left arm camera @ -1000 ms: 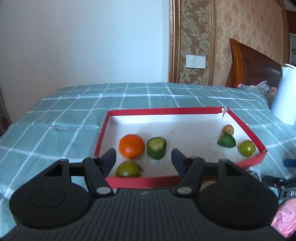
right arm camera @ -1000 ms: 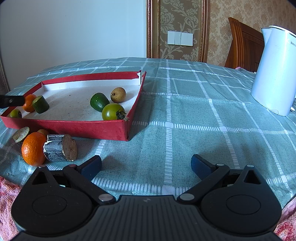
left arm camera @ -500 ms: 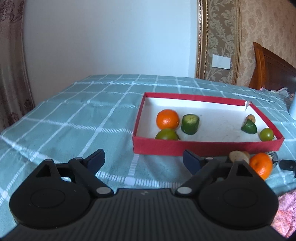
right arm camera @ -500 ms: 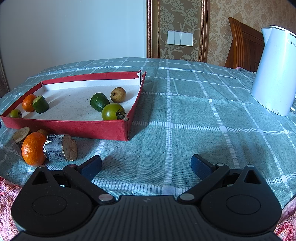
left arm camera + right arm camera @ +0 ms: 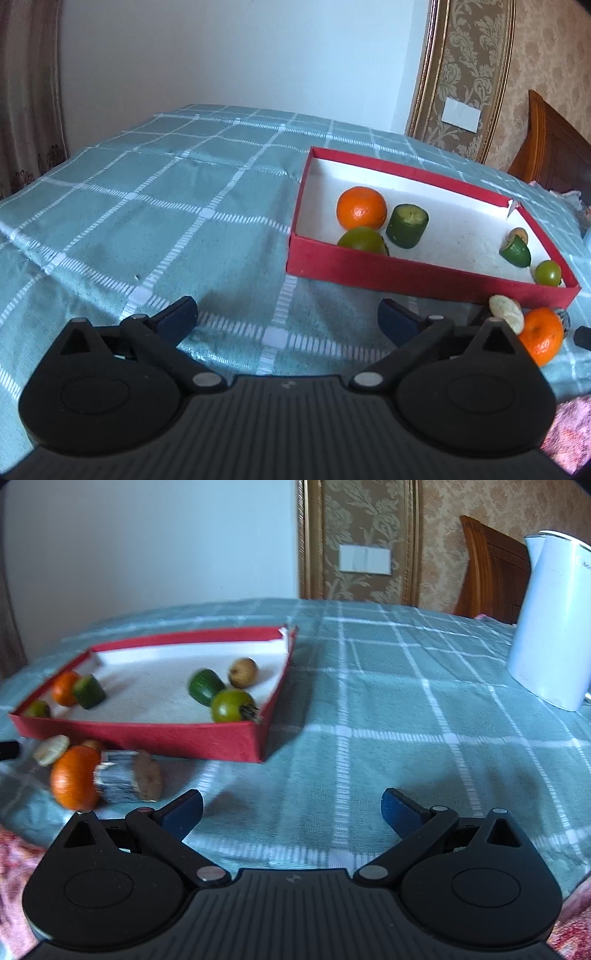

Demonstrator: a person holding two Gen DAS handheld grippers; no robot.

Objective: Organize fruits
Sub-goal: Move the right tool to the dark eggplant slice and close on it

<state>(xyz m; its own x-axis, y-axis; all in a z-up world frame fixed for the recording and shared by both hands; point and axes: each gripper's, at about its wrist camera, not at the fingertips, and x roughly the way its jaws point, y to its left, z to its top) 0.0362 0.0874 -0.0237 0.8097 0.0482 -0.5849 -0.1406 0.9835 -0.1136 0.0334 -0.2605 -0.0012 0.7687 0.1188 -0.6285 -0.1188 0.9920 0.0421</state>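
Left gripper (image 5: 288, 314) gapes empty beside red tray (image 5: 406, 271), kettle (image 5: 554, 627) distant.

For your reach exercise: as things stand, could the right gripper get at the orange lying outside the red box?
Probably yes. The right gripper is open and empty; the orange lies on the cloth just ahead to its left, though a grey log piece touches its side.

Only partly legible: small dark lettering and a curved mark on the kettle (image 5: 550, 627), at 3 o'clock of the right wrist view, cut off by the frame edge and too small to read. No other readable text, labels or numbers anywhere.
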